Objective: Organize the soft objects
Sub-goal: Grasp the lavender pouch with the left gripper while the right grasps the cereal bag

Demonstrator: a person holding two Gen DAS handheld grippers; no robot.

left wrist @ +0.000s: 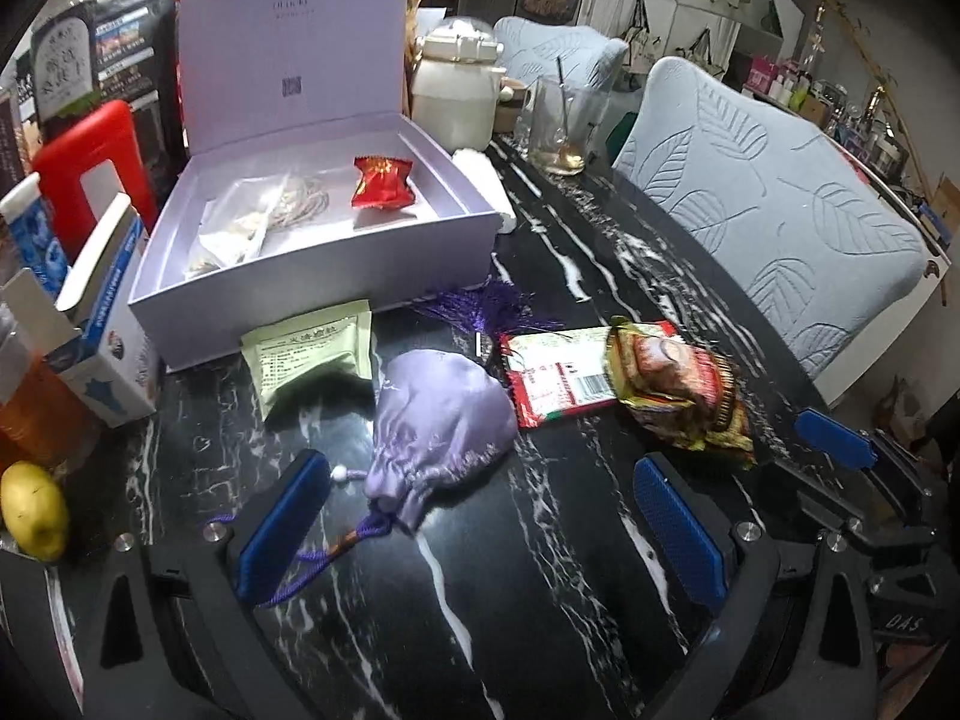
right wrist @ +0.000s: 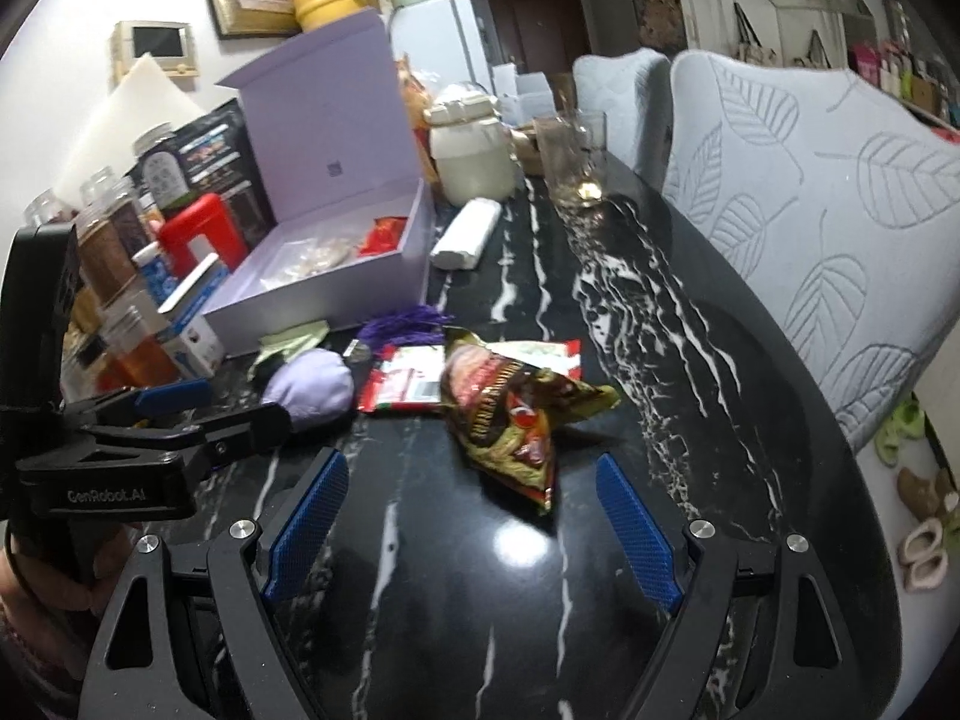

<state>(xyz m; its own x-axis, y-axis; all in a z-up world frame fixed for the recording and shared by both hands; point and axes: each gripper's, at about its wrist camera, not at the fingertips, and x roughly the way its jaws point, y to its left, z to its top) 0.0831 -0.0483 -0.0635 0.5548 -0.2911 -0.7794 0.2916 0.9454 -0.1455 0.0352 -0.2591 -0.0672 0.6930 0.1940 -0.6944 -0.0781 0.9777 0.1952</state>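
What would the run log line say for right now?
left gripper: open, over lilac pouch | right gripper: open, before snack bag | open box: red candy inside

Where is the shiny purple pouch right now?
The lilac satin drawstring pouch lies on the black marble table, in front of the open lavender box, between the green foil packet and the red-and-white snack wrapper.

Left gripper (left wrist: 480,516) open; lilac pouch (left wrist: 441,426) between — untouched.
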